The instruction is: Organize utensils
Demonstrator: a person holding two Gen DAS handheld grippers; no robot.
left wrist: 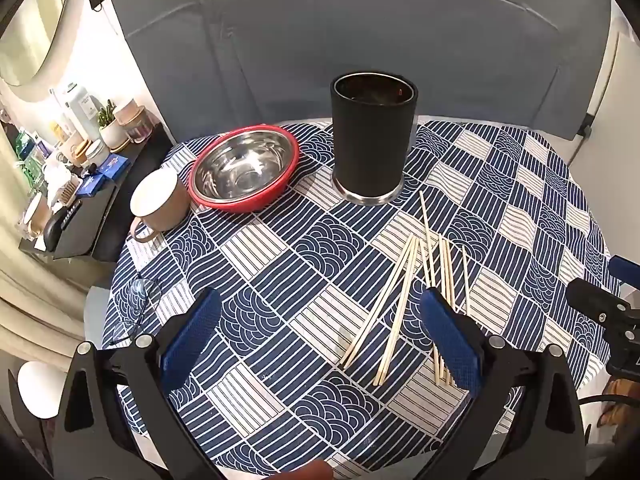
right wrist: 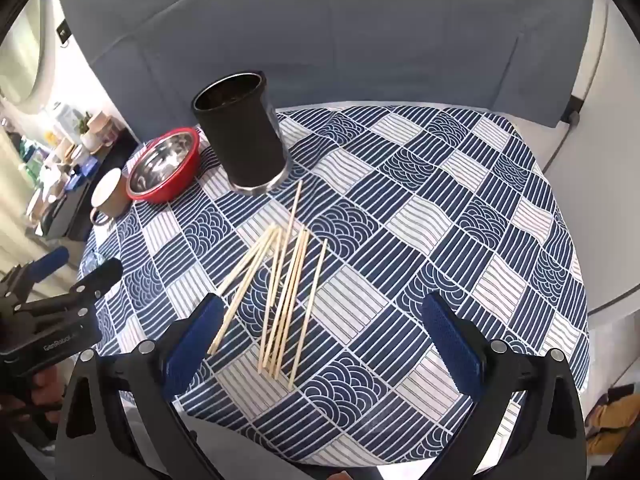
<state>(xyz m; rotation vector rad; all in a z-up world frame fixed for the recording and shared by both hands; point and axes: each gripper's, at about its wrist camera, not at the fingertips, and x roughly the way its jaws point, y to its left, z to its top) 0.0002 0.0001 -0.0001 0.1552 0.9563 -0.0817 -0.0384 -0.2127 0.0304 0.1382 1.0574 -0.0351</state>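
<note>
Several wooden chopsticks (left wrist: pixel 400 300) (right wrist: pixel 280 292) lie scattered on the blue-and-white patterned tablecloth (left wrist: pixel 280 264) (right wrist: pixel 420 216). A tall black holder cup (left wrist: pixel 374 140) (right wrist: pixel 242 140) stands upright behind them, with a metal base ring. My left gripper (left wrist: pixel 320 312) hovers open above the cloth, its right finger over the chopsticks' near ends. My right gripper (right wrist: pixel 322 316) is open too, and the chopsticks lie below the gap nearer its left finger. Neither holds anything. The left gripper (right wrist: pixel 80 280) also shows at the left edge of the right wrist view.
A steel bowl with a red rim (left wrist: pixel 244 168) (right wrist: pixel 166 166) and a beige mug (left wrist: pixel 158 200) (right wrist: pixel 108 194) sit left of the holder. Eyeglasses (left wrist: pixel 136 308) lie at the table's left edge. A cluttered shelf (left wrist: pixel 72 168) stands beyond; a grey padded backrest (left wrist: pixel 360 40) is behind.
</note>
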